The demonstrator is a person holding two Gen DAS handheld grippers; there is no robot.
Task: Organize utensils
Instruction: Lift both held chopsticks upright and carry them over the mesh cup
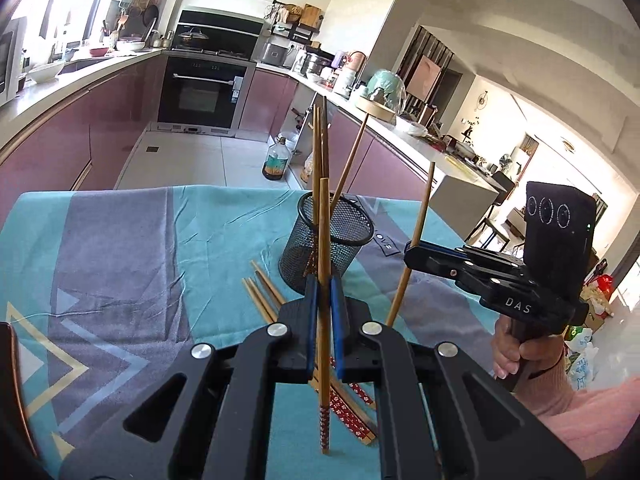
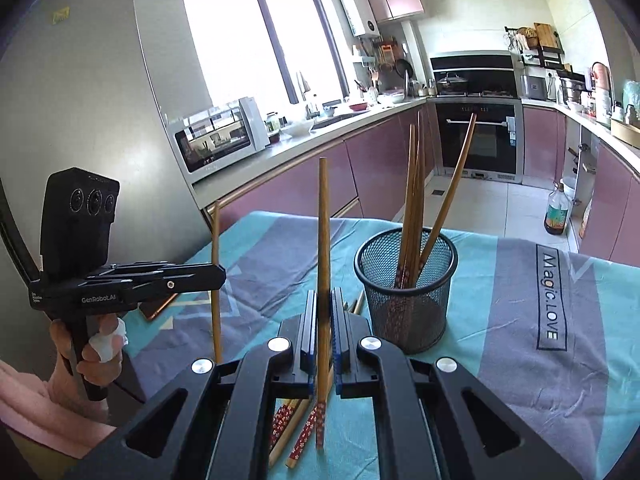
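1. Left gripper clamps tight on one upright chopstick.
2. Right gripper pinches another chopstick, also upright.
3. Mesh cup on the cloth holds several chopsticks; loose ones lie beside it.

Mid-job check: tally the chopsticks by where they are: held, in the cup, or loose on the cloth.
Wooden chopsticks held, one in the left gripper and one in the right gripper: 2
Wooden chopsticks in the black mesh cup: 4
Loose wooden chopsticks on the teal and grey cloth: at least 3, partly hidden
Total: at least 9
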